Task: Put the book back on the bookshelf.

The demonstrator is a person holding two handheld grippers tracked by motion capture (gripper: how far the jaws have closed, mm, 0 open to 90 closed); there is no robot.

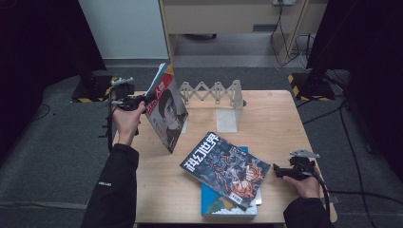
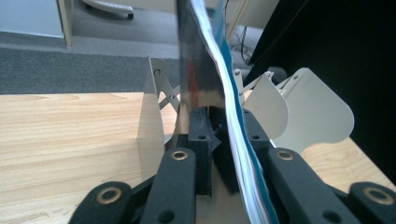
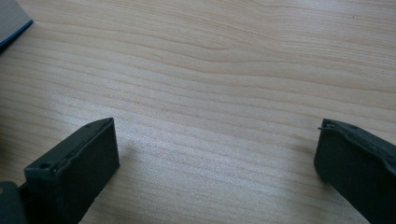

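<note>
Surface: pale wood-grain surface on grey carpet, with dark curtains to both sides and a light cabinet behind.
Held magazine: magazine with a face on its cover, lifted off the surface and standing nearly on edge, its lower corner just above the wood at the left part of the surface.
Left gripper: left gripper is clamped on the magazine's left edge; in the left gripper view its black fingers press both sides of the pages, the sheets bending between them.
Left hand: left hand is raised above the surface's left edge, forearm in a dark sleeve coming up from below, wrist bent so the gripper points right.
Rack: white folding rack stands at the back of the surface, just right of the held magazine; its dividers show beside the pages in the left gripper view; its slots hold nothing.
Stack: dark comic-style magazine lies flat and slanted on top of a blue book near the front edge.
Right gripper: right gripper rests low at the right front, near the stack; its fingers are spread wide over bare wood, gripping nothing.
Right hand: right hand lies low by the surface's right front corner.
</note>
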